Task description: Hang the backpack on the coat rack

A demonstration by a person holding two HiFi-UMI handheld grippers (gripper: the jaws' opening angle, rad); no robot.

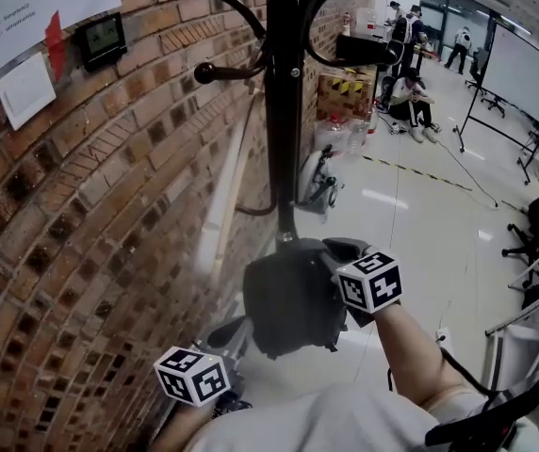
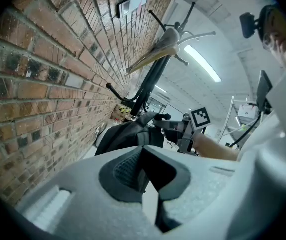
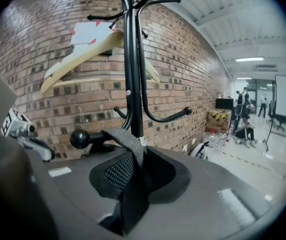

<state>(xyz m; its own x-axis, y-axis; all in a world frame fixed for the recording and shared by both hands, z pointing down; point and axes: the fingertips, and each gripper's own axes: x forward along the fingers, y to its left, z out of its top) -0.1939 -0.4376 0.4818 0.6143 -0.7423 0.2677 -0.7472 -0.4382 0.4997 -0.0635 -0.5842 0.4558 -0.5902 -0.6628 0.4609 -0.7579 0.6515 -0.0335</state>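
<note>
The brick wall [image 1: 90, 205] stands just left of the coat rack [image 1: 285, 111], whose black pole rises upright with curved pegs at the top. Low and to the left of the pole is the left gripper [image 2: 145, 179]. Its jaws stand a little apart and nothing is between them (the bag lies beyond their tips, not inside). The dark grey backpack [image 1: 288, 299] hangs directly in front of the lower part of the rack's pole. Its long axis runs up and down, parallel to the pole, with the top end toward the pegs and the bottom toward the floor. Just right of the pole, at the top of the bag, the right gripper [image 3: 135, 176] is closed on the strap [image 3: 128, 144]. The strap runs from the jaws up toward a ball-tipped peg [image 3: 79, 139] of the rack; whether it lies over this peg cannot be told. A wooden hanger [image 3: 83, 59] hangs higher on the rack.
</note>
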